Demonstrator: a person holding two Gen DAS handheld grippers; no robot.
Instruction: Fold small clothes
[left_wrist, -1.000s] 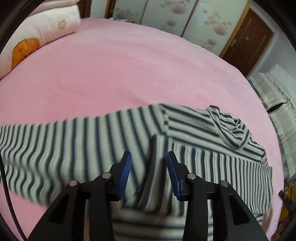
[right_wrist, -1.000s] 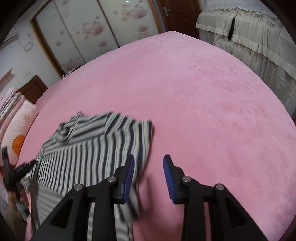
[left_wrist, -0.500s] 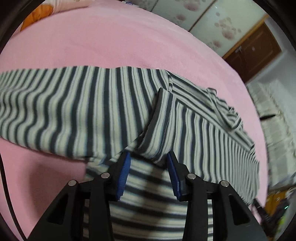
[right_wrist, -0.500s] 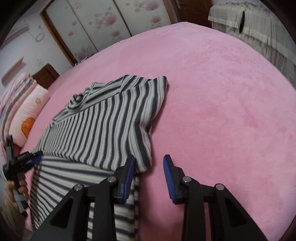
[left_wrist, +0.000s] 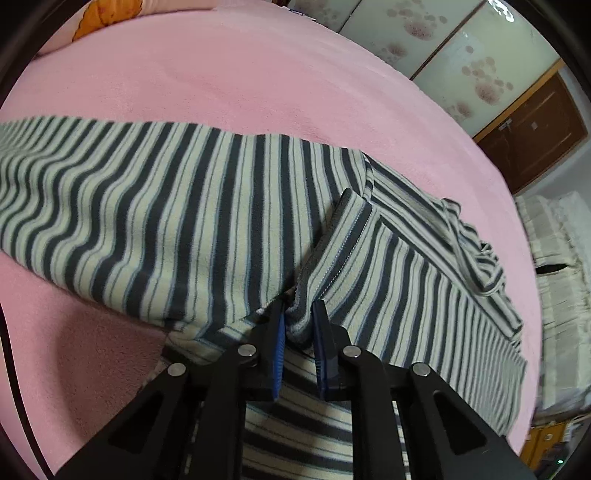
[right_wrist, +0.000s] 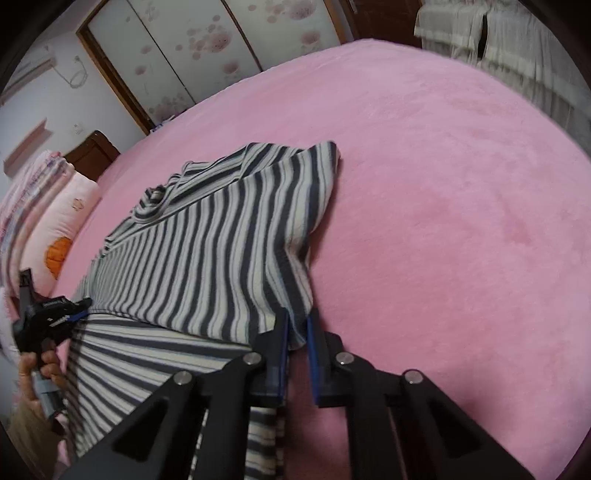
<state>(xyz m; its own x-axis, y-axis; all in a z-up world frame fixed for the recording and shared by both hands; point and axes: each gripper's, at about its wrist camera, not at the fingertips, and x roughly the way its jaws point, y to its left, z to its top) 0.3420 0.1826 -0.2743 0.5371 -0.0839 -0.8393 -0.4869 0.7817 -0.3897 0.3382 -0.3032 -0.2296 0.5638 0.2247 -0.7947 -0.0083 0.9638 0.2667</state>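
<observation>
Striped top lies on the pink bed, partly folded, one layer doubled over the body. Left gripper jaws closing, a thick fold of the hem bunched between the blue pads and already pressed. Right gripper nearly shut, pinching the corner of the folded layer at the top's right edge, right where cloth meets bare bed. The left gripper also shows far left in the right wrist view, at the opposite edge.

Step in hand, as I read it: grab both corners of the doubled edge to carry the next fold.

To do it well: make sure each pinch has all layers, not just the top one; the left bite looks bulky, can't tell how many layers are in it. Lift both sides together, keep the edge taut between them, carry it toward the collar, lay down flat, then release.
</observation>
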